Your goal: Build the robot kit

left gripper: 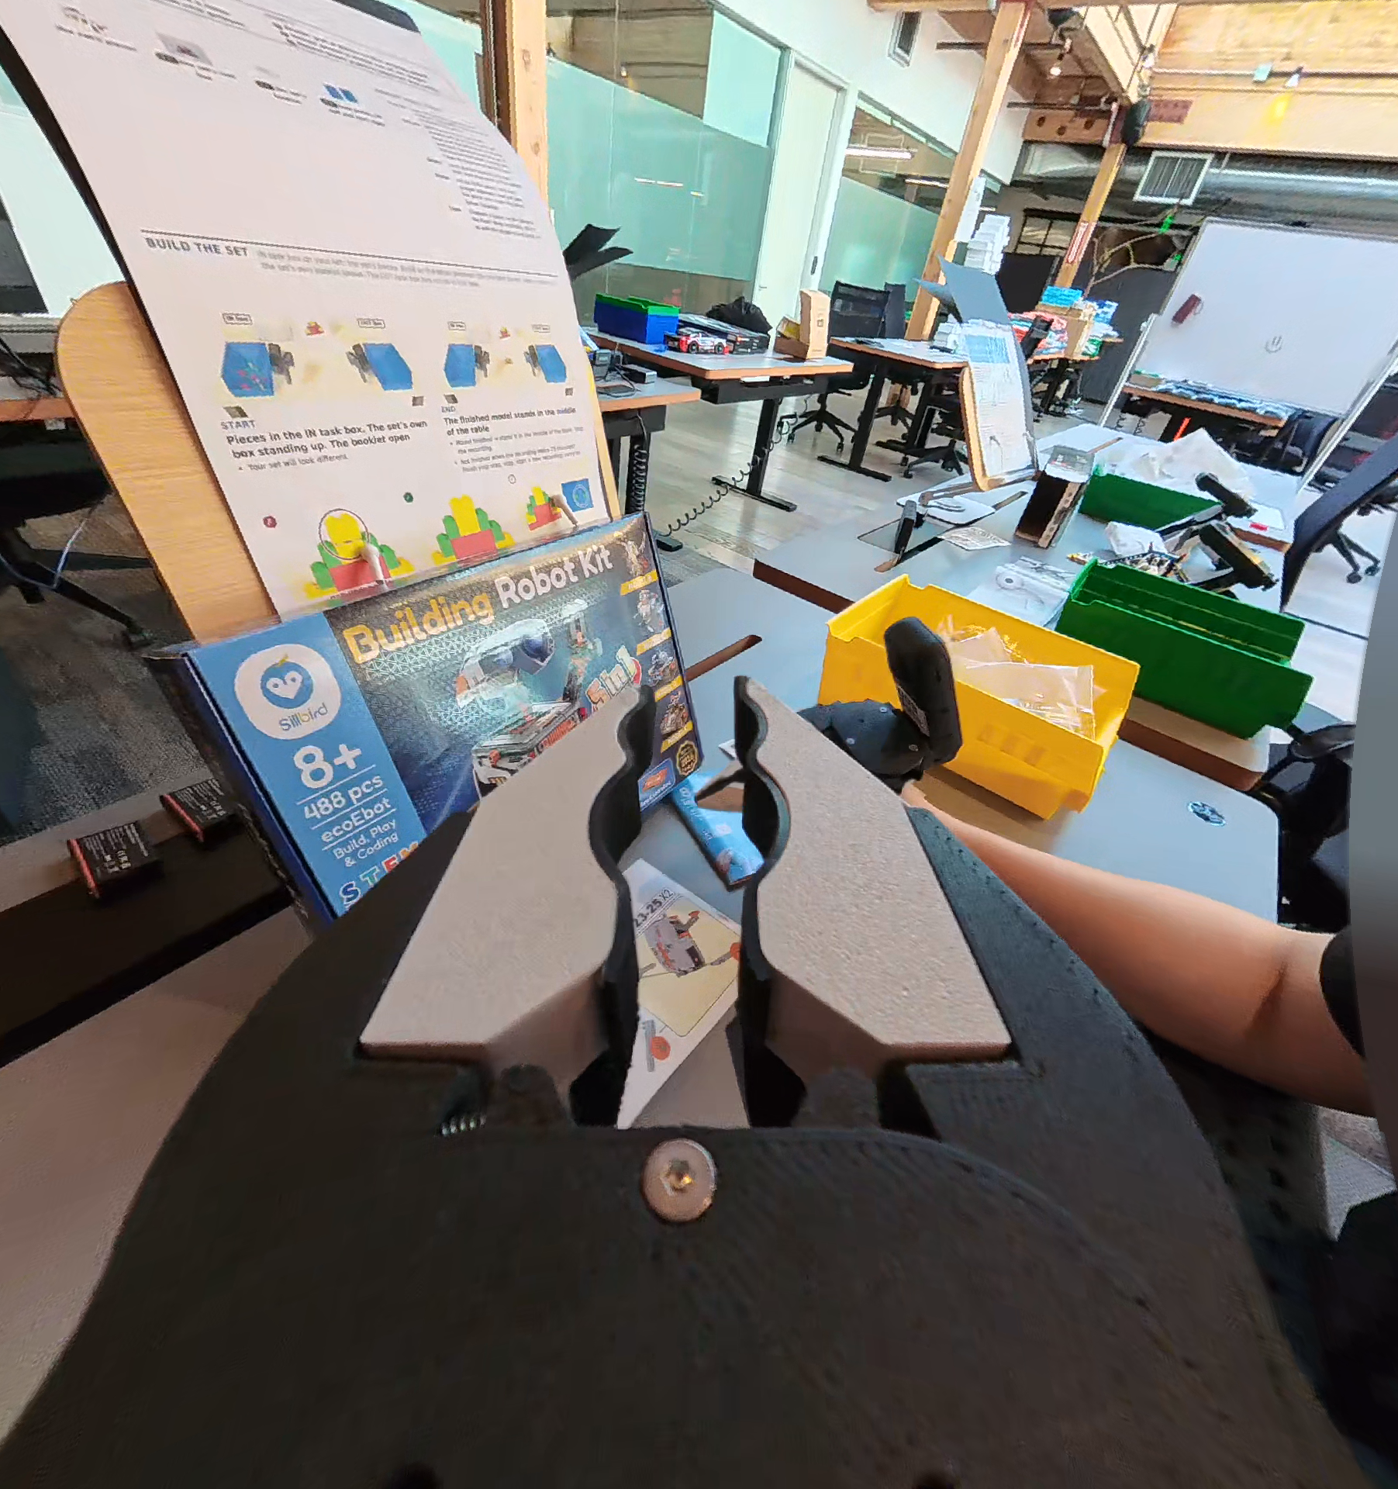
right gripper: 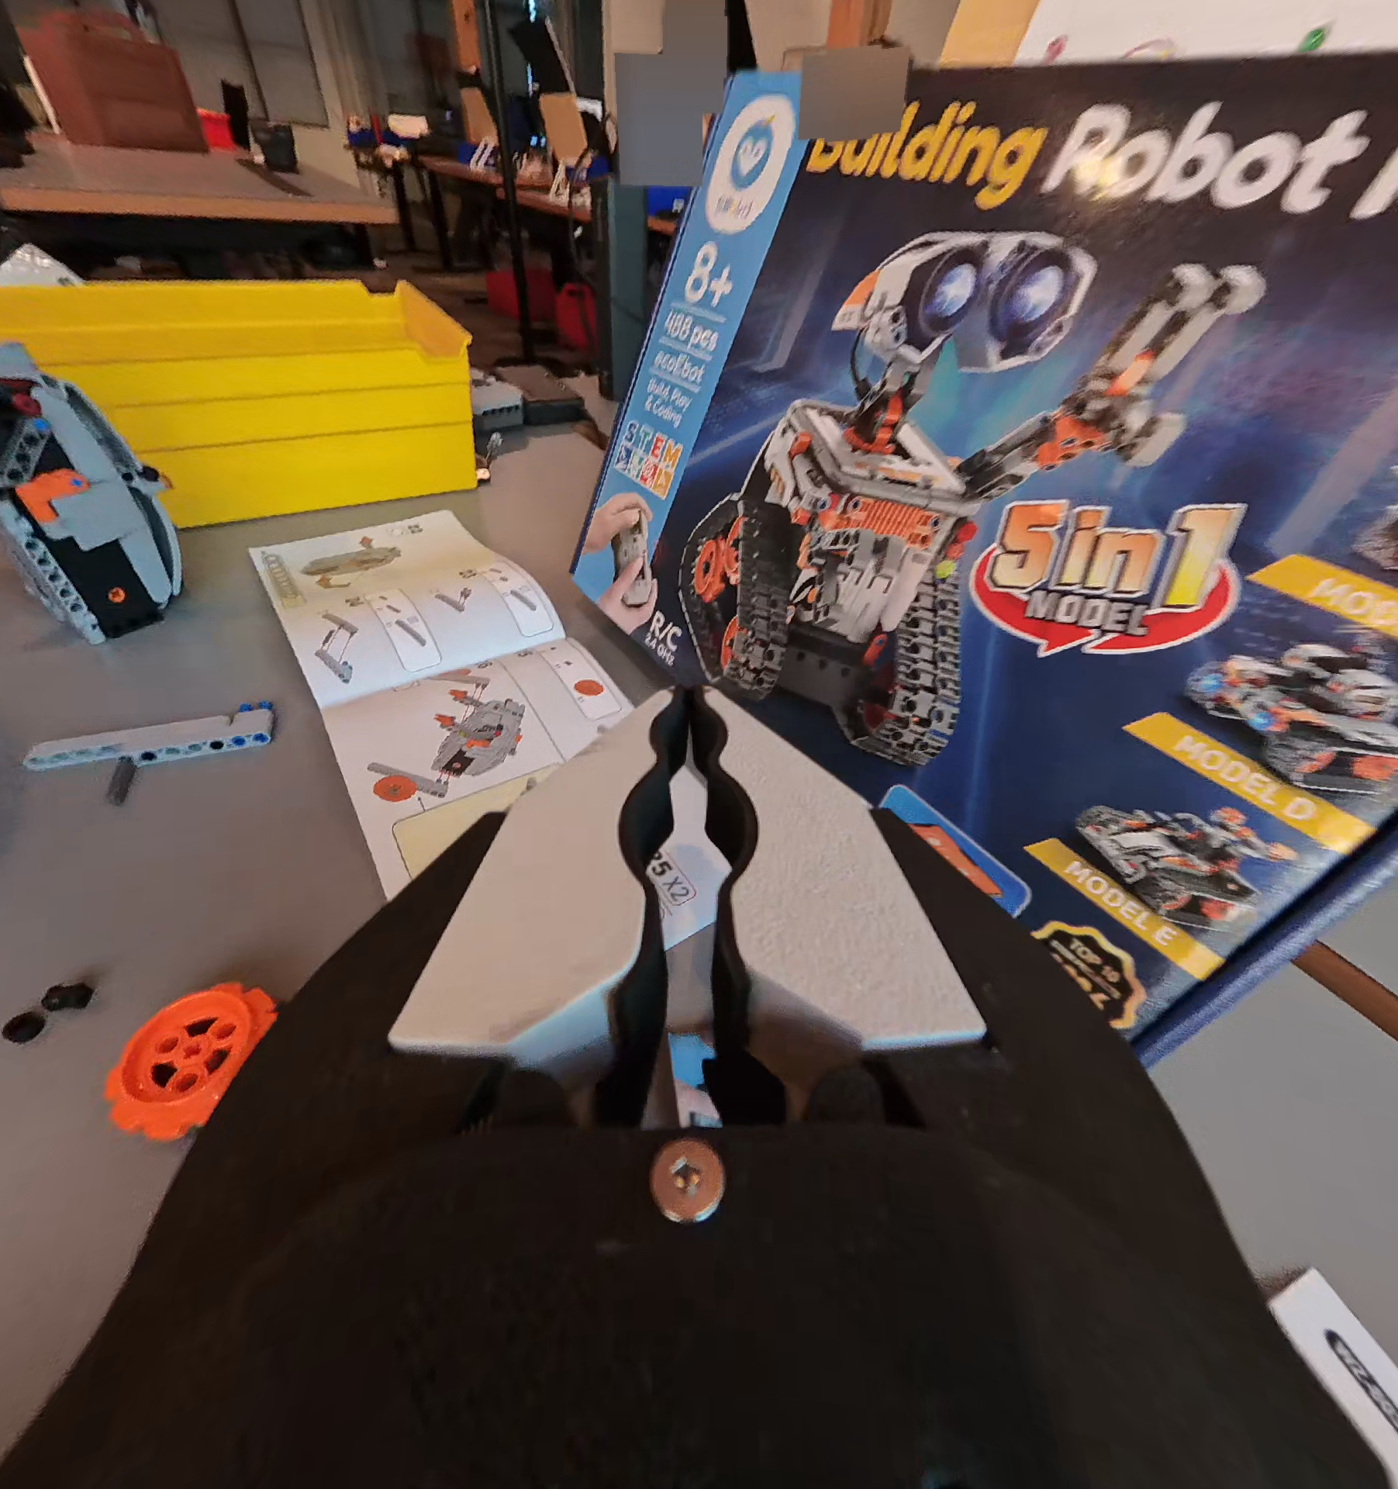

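My left gripper (left gripper: 695,709) is open and empty, raised above an open instruction booklet (left gripper: 679,959) that lies on the grey table. A blue robot kit box (left gripper: 438,709) stands upright just left of it. My right gripper (right gripper: 687,701) is shut with nothing visible between its tips, low over the same booklet (right gripper: 438,644) and close in front of the box (right gripper: 1082,483). To its left lie a grey beam (right gripper: 147,741), an orange wheel (right gripper: 188,1055), small black pieces (right gripper: 43,1011) and a partly built grey model (right gripper: 59,499).
A yellow bin (left gripper: 977,725) holding clear bags stands right of the booklet, with green bins (left gripper: 1179,653) behind it. Another yellow bin (right gripper: 276,403) stands behind the model. A printed sheet on a wooden board (left gripper: 341,282) leans behind the box. A person's forearm (left gripper: 1122,951) reaches in from the right. The tips of one gripper are about 25 cm away from the tips of the other. My right gripper is the nearer one to the orange wheel (right gripper: 188,1055): about 15 cm, against 30 cm.
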A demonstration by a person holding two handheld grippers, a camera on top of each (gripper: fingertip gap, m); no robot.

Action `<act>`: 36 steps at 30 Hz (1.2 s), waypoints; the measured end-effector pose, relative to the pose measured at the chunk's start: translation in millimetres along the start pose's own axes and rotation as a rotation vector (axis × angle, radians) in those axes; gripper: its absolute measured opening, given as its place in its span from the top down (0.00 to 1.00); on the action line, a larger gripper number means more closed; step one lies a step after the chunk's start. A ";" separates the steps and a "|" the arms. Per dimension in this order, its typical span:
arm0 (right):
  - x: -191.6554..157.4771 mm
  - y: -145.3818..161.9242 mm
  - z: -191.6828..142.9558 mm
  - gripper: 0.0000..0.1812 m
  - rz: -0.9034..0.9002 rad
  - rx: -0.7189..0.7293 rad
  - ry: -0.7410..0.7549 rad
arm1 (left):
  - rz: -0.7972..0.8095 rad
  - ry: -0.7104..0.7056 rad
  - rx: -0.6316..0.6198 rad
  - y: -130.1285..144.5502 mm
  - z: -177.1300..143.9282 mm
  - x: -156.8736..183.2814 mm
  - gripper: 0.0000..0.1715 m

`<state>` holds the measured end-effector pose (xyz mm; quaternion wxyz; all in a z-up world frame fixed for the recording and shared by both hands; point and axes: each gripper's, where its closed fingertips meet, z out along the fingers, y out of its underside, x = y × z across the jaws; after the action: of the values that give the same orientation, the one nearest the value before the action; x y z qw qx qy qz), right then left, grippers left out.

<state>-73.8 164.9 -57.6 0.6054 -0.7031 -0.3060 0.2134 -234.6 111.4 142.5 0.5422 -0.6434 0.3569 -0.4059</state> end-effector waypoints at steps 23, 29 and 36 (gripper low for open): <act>-35.1 1.6 13.8 0.89 -0.077 -0.132 -0.135 | 0.152 -0.378 -0.669 166.2 25.0 9.0 0.87; -8.5 -13.9 -4.0 0.89 0.025 -0.037 -0.086 | 0.163 -0.472 -0.694 238.7 -5.4 20.8 0.78; -1.4 -25.4 -14.0 0.89 0.060 0.014 -0.065 | 0.308 -0.574 -0.793 271.2 -39.4 9.4 0.87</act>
<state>-69.8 155.8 -30.3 0.5935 -0.7002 -0.3030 0.2564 -271.7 44.2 -120.8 0.3863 -0.8250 0.4108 0.0382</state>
